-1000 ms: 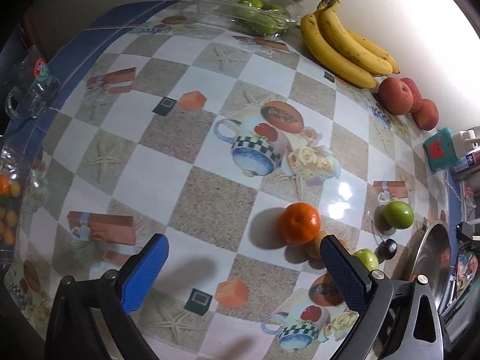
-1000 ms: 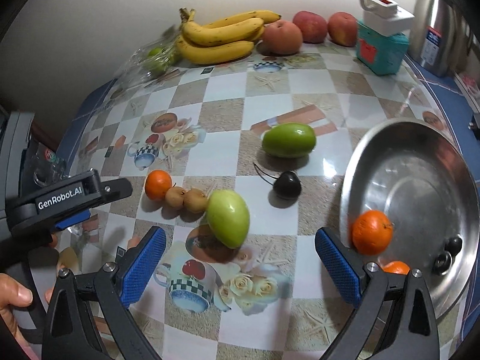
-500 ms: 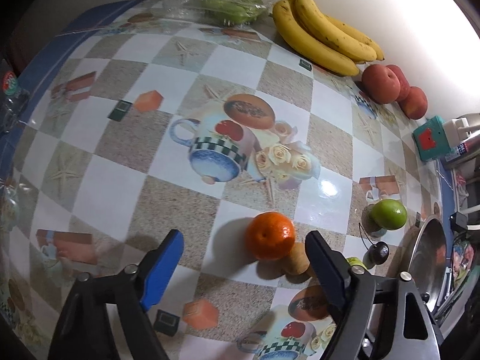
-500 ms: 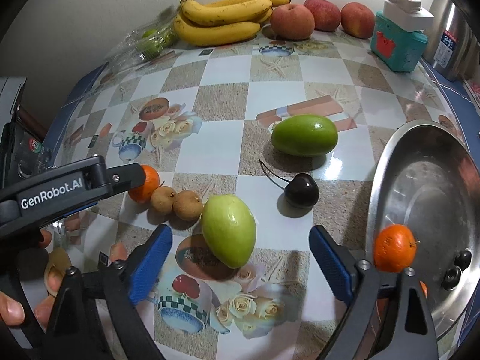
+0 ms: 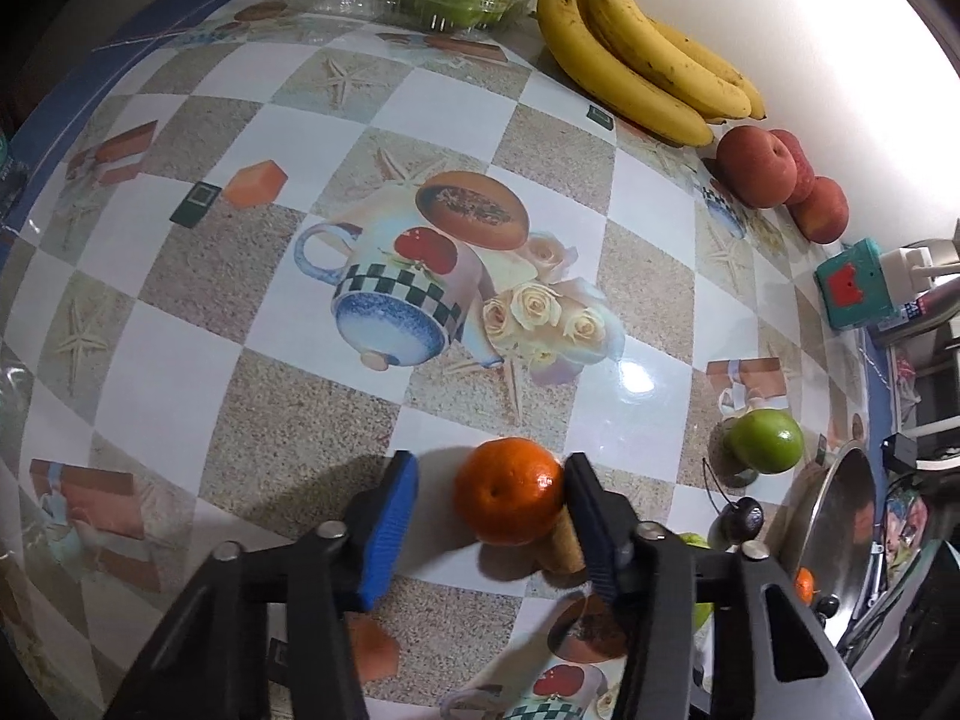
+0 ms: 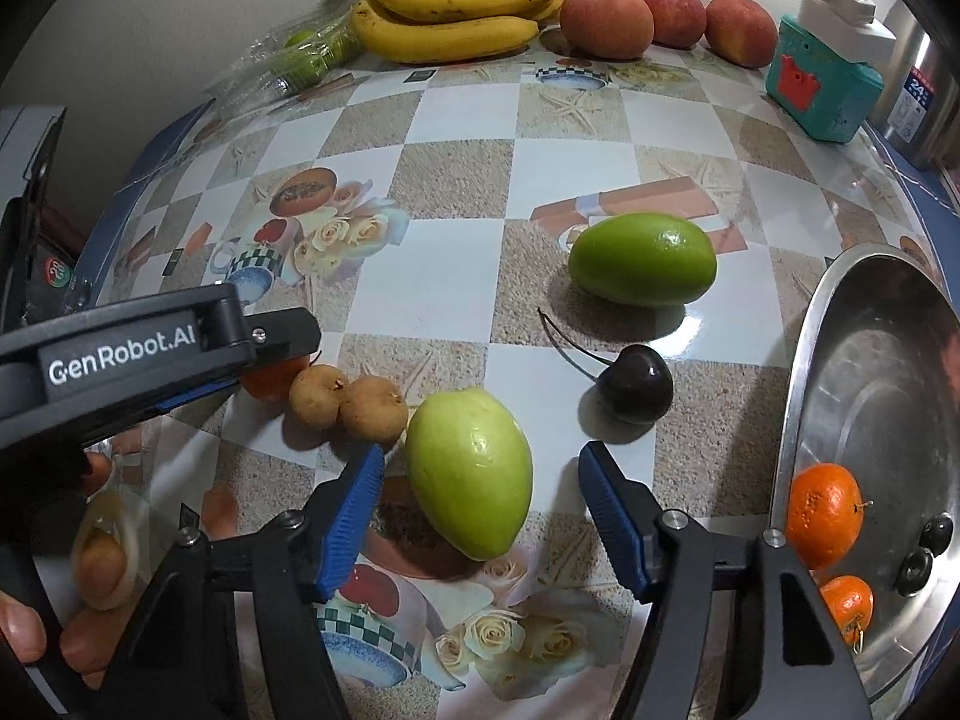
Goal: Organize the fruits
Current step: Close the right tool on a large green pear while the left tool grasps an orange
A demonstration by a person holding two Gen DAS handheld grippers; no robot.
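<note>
Fruits lay spread over a patterned tablecloth [image 5: 180, 360]. In the left wrist view the left gripper [image 5: 489, 498] pointed steeply down over a small orange [image 5: 509, 489], its jaws closing with the fruit between them: the pad at 3 o'clock of the orange looked to be against its skin, while the pad at 9 o'clock stood a little clear of it, so the grip was not yet made. A small brown fruit [image 5: 564, 546] sat touching the orange at about 4 o'clock, half hidden by the finger.

In the right wrist view the right gripper [image 6: 480, 510] was closing around a pale green mango [image 6: 471, 474], which lay tilted between the blue pads with a gap showing on both sides. Two brown fruits [image 6: 348, 405] sat touching each other at 10 o'clock of the mango, the nearer one just beside it. A dark cherry [image 6: 636, 384] with a long stem lay at 2 o'clock of the mango, and a darker green mango [image 6: 642, 267] lay at 12 o'clock of the cherry. A steel bowl [image 6: 840, 324] at the 3 o'clock edge of that view held two oranges [image 6: 825, 513] and a couple of dark cherries [image 6: 927, 546].

Bananas [image 6: 462, 9] and three peaches [image 6: 606, 21] lined the wall at 12 o'clock, with a clear box of green fruit [image 6: 300, 54] at 11 o'clock and a teal box [image 6: 822, 84] at 1 o'clock
</note>
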